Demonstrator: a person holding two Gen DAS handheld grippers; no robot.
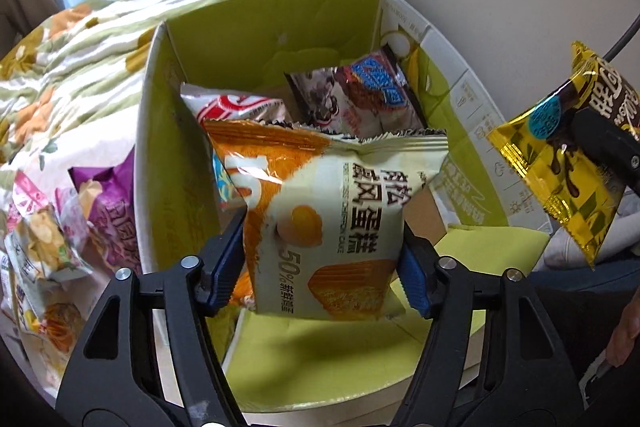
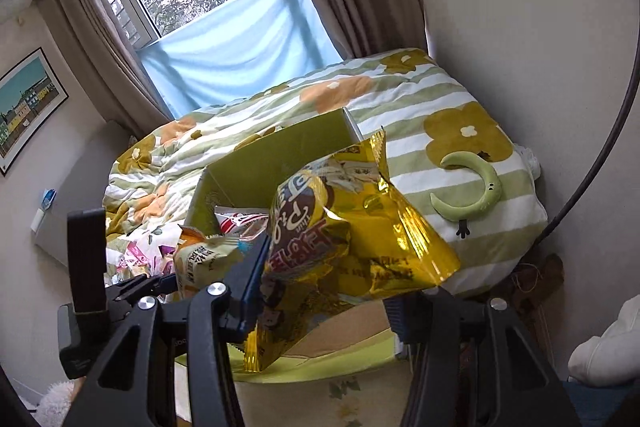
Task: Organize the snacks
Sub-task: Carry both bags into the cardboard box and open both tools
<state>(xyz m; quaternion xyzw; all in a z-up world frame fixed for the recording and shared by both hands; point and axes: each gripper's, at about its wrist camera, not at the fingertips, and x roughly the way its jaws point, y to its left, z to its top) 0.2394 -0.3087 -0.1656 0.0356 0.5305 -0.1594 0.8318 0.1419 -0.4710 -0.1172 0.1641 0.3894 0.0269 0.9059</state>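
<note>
Left tool (image 1: 320, 259) grips cake packet (image 1: 332, 219) | over box (image 1: 256, 27) | loose snacks (image 1: 60, 227) beside

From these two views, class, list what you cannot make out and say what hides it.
- Box floor, left wrist view: hidden by the cake packet and other snacks.
- Right fingers' grip on the gold packet, right wrist view: far finger hidden behind foil.
- Loose snacks on the bed, left wrist view: cut off at the edge, print too warped to read.

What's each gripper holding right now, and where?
Left gripper pinches the orange-and-cream cake packet across its lower sides. Right gripper grips the shiny gold snack bag near its lower end.
</note>
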